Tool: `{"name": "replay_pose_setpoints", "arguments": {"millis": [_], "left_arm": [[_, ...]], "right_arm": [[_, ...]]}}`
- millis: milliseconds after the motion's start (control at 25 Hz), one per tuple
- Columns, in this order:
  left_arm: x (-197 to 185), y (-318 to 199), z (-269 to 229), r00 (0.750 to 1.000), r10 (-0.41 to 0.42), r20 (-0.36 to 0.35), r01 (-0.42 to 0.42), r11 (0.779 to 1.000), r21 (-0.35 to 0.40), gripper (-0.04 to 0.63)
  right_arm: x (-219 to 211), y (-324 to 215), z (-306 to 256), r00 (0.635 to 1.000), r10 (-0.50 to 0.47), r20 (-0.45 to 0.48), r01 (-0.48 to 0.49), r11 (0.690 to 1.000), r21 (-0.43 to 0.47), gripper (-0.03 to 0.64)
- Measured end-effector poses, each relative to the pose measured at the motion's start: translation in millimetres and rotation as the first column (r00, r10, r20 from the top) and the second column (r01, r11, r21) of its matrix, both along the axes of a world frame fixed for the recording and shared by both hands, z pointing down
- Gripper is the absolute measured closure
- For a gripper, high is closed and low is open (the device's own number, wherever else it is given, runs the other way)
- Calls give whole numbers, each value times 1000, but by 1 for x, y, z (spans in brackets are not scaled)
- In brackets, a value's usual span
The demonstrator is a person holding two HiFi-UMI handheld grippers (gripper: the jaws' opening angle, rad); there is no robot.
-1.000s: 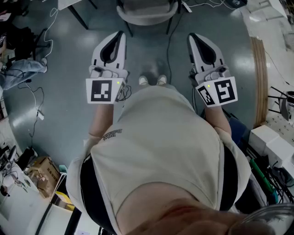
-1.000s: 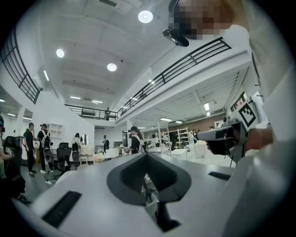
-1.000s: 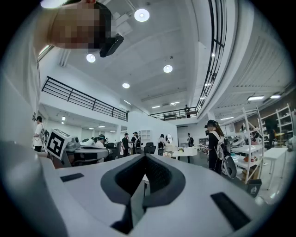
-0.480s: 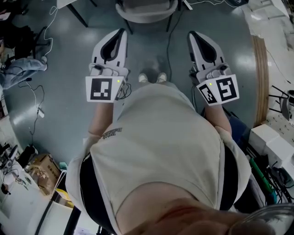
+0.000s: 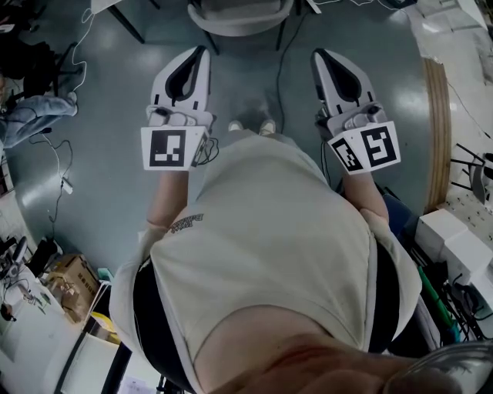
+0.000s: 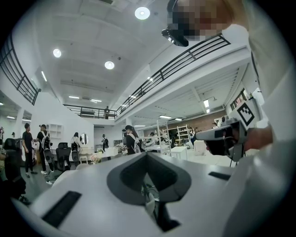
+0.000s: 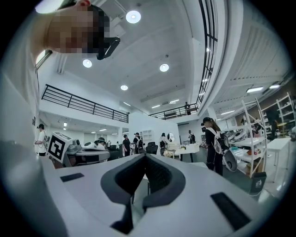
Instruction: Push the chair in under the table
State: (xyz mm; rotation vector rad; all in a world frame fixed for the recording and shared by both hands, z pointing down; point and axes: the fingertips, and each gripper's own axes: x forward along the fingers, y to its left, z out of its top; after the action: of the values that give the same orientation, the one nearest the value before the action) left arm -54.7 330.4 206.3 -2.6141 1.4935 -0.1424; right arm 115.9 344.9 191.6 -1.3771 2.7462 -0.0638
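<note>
two closed grippers, chair ahead
the left hand-held gripper [image 5: 202, 52] and the right hand-held gripper [image 5: 316, 54] point level above the grey floor [image 5: 108, 115], each with jaws pressed together on nothing. the chair [image 5: 243, 19] stands at the head view's top edge, beyond the person's shoes [image 5: 251, 125], near both tips.

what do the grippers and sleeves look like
The left hand-held gripper and right hand-held gripper are white tapered shells with a dark teardrop opening on top; each carries a marker cube with black-and-white squares. The person wears a pale t-shirt.
</note>
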Motion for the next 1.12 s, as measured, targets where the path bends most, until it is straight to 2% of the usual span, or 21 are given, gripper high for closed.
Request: {"name": "replay_pose_setpoints", "arguments": {"millis": [280,600,800,1120], "left_arm": [[17,5,5,1000,-12,1,13,1000,-3,586],[14,-9,9,999,-43,6,43,999,5,586],[6,-30,19,999,-43,-2,43,999,1,586],[16,-79,21,1000,-21,-14,20,999,-31,586]], "right_arm": [[11,-3,3,1000,-27,10,27,1000,11,607],[2,-20,10,998,-68,14,68,998,18,607],[-11,-40,14,997,-77,4,77,997,24,607],[-13,-86,21,998,-70,6,70,998,-1,607]]}}
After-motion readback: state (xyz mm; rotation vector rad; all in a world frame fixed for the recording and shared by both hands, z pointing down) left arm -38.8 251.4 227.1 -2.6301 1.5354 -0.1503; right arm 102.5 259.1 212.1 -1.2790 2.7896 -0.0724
